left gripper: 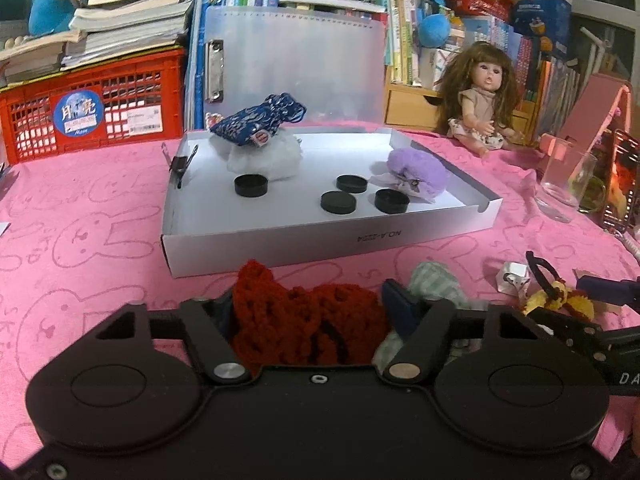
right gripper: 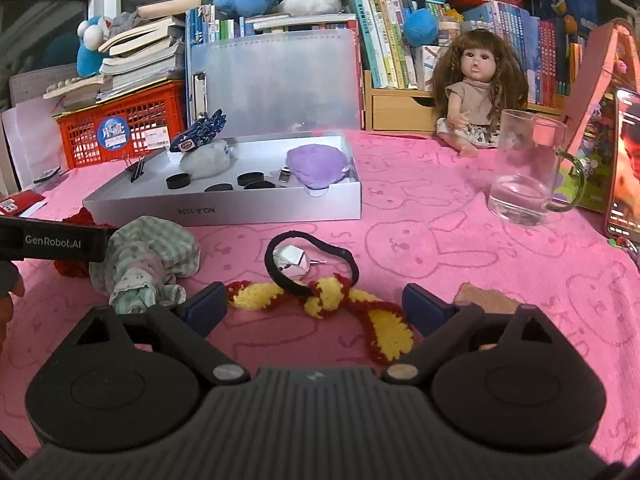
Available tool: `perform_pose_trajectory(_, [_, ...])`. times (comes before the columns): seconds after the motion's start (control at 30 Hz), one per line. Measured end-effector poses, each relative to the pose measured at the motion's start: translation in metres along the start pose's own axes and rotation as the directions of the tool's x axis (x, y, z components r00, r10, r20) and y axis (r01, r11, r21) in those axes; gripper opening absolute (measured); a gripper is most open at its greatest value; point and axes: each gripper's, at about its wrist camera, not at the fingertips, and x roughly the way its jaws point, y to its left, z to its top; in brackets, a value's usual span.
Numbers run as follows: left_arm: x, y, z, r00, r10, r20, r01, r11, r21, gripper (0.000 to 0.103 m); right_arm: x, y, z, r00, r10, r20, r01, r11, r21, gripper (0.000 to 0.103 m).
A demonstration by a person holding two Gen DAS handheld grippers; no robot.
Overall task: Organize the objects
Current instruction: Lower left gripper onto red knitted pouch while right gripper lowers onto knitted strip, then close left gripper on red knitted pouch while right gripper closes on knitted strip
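2 grippers work low over the pink rabbit-print cloth [right gripper: 440, 216], each with its own soft item in front of it. The left gripper [left gripper: 310, 312] has its fingers on either side of the red crocheted piece [left gripper: 304, 320]; they look closed in on it, though the yarn hides the left pad and real contact cannot be confirmed. Just right of that gripper lies the green checked cloth bundle [right gripper: 148, 260]. The right gripper [right gripper: 310, 308] is spread wide with nothing between its pads, and the yellow and red knitted strip [right gripper: 320, 304] lies directly ahead between the fingertips. The strip's long axis runs roughly crosswise to the fingers, with 1 end trailing back toward the right finger. A black hair tie [right gripper: 308, 264] overlaps the strip, and a small silver folded piece [right gripper: 294, 262] sits inside its loop, so a closing pinch would probably catch the tie too.

Farther on, the white shallow box [left gripper: 320, 240] stands in front of both grippers, nearer the left one, and already holds 4 black round caps [left gripper: 338, 203], a purple fluffy item [left gripper: 420, 172] and a blue patterned pouch [left gripper: 260, 120] resting on a white fluffy item. A glass mug [right gripper: 528, 172] stands to the right of the box. A doll [right gripper: 476, 92] sits at the back against crowded bookshelves.
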Motion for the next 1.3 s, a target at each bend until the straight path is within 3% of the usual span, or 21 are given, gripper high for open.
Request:
perform_pose_trajectory(0.1, [-0.004,-0.002,0.0,1.0,-0.001,0.013,0.001,1.0,0.015,0.058,-0.004,0.0,0.0,1.0,-0.008,0.007,0.008,1.0,-0.001,0.086])
perform_pose_trajectory(0.4, [-0.011,-0.002,0.003,1.0,-0.005,0.025,0.005,1.0,0.003,0.048,-0.015,-0.006,0.003,0.998,-0.042,0.045,0.041,0.999,0.028,0.044])
perform_pose_trajectory(0.53, [-0.013,-0.001,0.005,1.0,-0.009,0.027,0.009,1.0,-0.003,0.045,-0.017,-0.011,0.005,0.997,-0.051,0.056,0.048,0.998,0.049,0.035])
perform_pose_trajectory(0.97, [-0.019,-0.002,0.006,0.999,-0.011,0.037,0.011,1.0,0.009,0.039,-0.024,-0.01,0.007,0.995,-0.064,0.083,0.062,0.998,0.031,0.034])
perform_pose_trajectory(1.13, [-0.019,-0.003,0.005,0.999,-0.002,0.04,0.001,1.0,0.026,0.043,-0.022,-0.008,0.002,0.996,-0.063,0.066,0.061,0.998,0.022,0.039])
perform_pose_trajectory(1.17, [-0.019,-0.004,0.004,0.999,0.001,0.041,-0.002,1.0,0.031,0.044,-0.022,-0.008,0.001,0.996,-0.064,0.063,0.063,0.998,0.02,0.043])
perform_pose_trajectory(1.2, [-0.019,-0.004,0.003,0.999,0.003,0.042,-0.004,0.999,0.036,0.045,-0.021,-0.008,0.0,0.996,-0.065,0.06,0.064,0.998,0.019,0.053])
perform_pose_trajectory(1.3, [-0.018,-0.005,0.001,0.999,0.006,0.045,-0.008,0.999,0.043,0.046,-0.02,-0.008,-0.002,0.996,-0.066,0.055,0.065,0.998,0.017,0.054])
